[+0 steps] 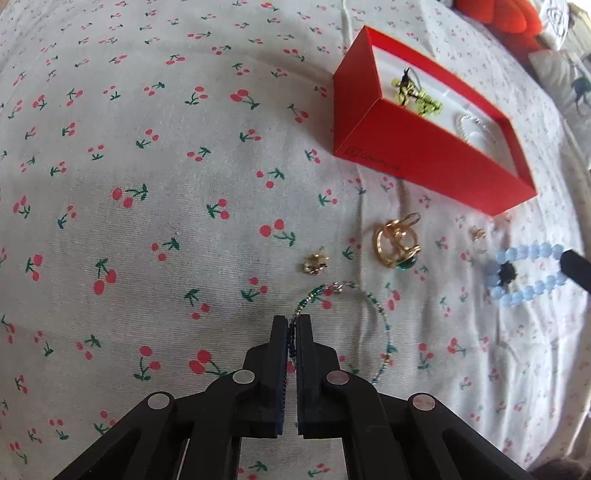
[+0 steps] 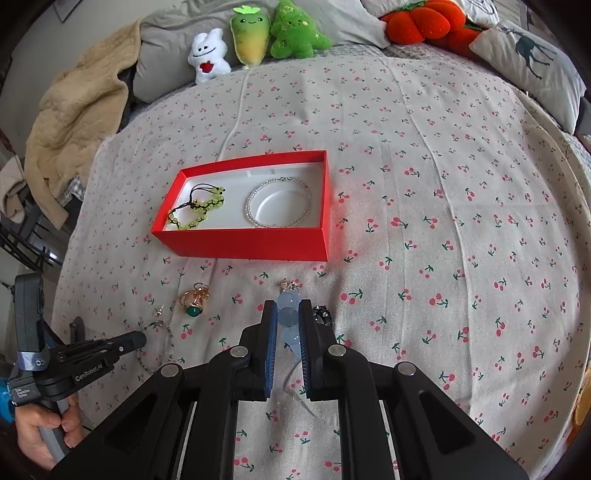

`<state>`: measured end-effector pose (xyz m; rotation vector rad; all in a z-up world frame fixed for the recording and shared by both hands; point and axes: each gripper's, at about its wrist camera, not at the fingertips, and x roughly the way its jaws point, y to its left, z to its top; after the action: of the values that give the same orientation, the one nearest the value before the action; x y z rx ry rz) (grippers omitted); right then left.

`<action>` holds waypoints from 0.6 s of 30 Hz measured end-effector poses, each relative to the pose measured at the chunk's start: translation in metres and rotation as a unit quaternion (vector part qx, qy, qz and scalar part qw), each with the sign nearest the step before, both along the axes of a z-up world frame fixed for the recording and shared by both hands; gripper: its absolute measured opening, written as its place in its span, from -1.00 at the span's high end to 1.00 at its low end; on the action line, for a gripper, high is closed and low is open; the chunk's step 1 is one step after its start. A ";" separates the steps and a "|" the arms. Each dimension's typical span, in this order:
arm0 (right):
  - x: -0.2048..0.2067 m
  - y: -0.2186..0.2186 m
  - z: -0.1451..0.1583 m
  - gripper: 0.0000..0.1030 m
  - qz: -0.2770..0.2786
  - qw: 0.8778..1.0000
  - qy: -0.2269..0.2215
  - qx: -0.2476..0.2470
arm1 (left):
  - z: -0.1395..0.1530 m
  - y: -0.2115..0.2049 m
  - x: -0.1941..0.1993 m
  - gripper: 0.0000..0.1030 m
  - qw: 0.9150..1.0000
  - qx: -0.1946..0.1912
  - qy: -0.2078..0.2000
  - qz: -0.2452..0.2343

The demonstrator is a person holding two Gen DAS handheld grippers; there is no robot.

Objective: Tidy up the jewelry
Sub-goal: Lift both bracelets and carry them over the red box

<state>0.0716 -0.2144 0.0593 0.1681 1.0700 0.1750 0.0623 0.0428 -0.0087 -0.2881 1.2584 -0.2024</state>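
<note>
My left gripper [image 1: 291, 320] is shut on a thin green-and-blue beaded chain [image 1: 382, 325], which curls over the cherry-print cloth to its right. In the right wrist view that left gripper [image 2: 142, 338] sits at the lower left, held by a hand, with the thin chain [image 2: 162, 343] under its tip. My right gripper [image 2: 287, 304] is shut on a pale blue bead bracelet [image 2: 288, 318]; from the left wrist view the blue bracelet [image 1: 524, 273] lies on the cloth with a dark charm on it. The open red box [image 2: 240, 242] holds a green bead bracelet [image 2: 197, 208] and a silver bracelet [image 2: 279, 203].
Gold rings with a green stone [image 1: 397, 243], a small earring [image 1: 316, 264] and a tiny gold piece [image 1: 477, 233] lie loose between the grippers and the red box [image 1: 424, 158]. Plush toys [image 2: 255, 35], pillows and a beige blanket [image 2: 77, 125] line the far edge of the bed.
</note>
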 end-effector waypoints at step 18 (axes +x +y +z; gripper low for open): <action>0.007 -0.006 0.036 0.76 -0.010 0.998 -0.045 0.045 | 0.072 -0.002 0.004 1.00 0.993 -0.048 -0.107 -0.004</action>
<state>0.0781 -0.2203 0.0948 0.2500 0.9708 0.2105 0.0659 0.0411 0.0630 -0.3347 1.0385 -0.2943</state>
